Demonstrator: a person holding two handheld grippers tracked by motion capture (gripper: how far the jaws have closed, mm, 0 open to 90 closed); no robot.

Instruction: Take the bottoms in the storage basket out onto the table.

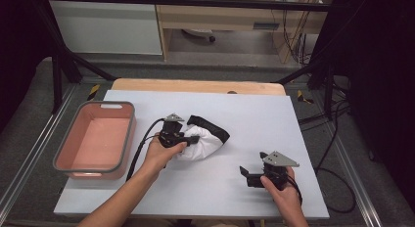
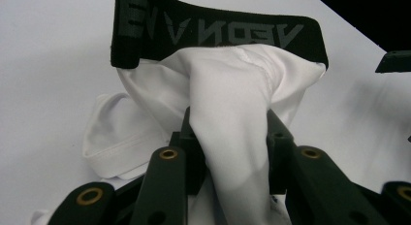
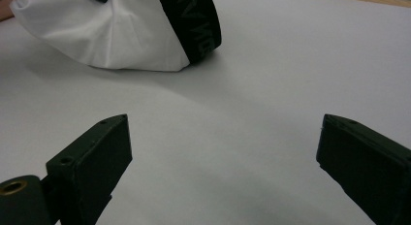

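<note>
The left gripper had its fingers clamped on a fold of the white garment; the right gripper's fingers stood apart over bare surface, garment beyond them.

We are looking at evenly lit pictures, with soft light falling from above on the pale worktop. The high view's corners are sinking into near black. In the left gripper view, the white garment is glowing without glare, while the near black parts are blurring out of focus. In the right gripper view, a faint shadow is spreading beneath the garment, and the picture is looking slightly grainy.
</note>
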